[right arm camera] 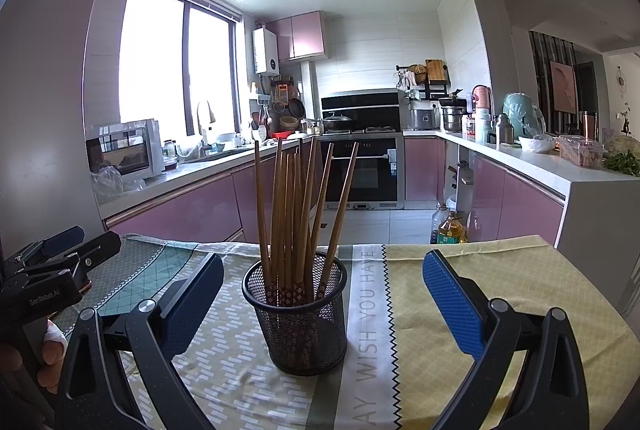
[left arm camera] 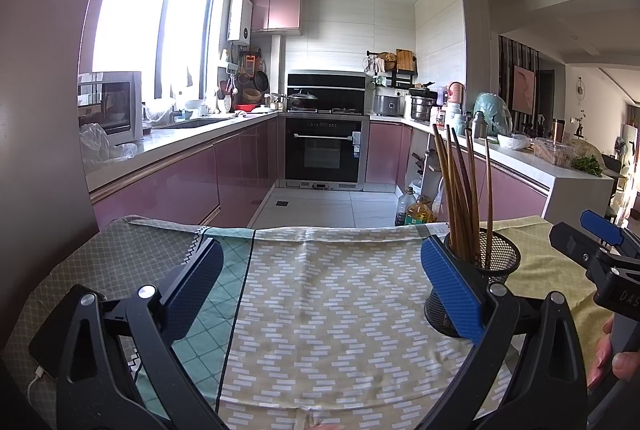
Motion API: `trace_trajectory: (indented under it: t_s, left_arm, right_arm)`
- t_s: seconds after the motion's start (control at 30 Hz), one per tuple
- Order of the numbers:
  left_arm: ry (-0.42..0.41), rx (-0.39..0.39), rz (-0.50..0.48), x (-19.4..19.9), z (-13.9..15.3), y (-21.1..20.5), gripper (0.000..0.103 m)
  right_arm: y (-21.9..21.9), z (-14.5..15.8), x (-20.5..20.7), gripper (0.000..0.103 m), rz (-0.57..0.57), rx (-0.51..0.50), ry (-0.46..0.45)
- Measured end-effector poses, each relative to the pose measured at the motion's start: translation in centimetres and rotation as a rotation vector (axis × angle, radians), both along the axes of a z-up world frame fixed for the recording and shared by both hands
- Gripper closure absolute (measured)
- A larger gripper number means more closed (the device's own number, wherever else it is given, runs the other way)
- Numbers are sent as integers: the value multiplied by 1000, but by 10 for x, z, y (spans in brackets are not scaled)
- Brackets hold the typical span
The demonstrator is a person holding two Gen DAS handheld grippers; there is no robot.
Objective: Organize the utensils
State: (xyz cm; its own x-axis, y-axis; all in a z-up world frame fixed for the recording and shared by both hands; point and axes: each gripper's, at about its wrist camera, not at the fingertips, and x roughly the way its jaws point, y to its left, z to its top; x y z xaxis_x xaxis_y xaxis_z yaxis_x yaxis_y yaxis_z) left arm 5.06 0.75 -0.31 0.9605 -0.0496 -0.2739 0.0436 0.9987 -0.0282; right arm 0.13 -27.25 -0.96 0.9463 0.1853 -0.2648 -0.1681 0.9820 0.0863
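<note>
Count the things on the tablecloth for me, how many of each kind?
Brown wooden chopsticks: 9, all standing upright in the cup
Black wire-mesh cup: 1
Total: 10

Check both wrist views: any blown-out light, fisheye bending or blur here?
Left wrist: window blown out white, counters curve, black corners. Right wrist: window also overexposed, ceiling glare, chopsticks and mesh cup sharp.
</note>
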Motion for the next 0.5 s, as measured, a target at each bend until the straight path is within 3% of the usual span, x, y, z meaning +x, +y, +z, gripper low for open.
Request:
trace_trajectory:
  t_s: [0.33,0.43,0.5]
  left_arm:
    - [51,-13,23,5,-6,7,5]
    - [112,0,48,14,-12,13,5]
    - [162,2,57,22,-18,21,5]
  right_arm:
    - [-13,-7,3,6,-40,-29,37]
    - [-46,-22,19,6,-117,-47,151]
    - [-76,-37,37,6,-185,-58,276]
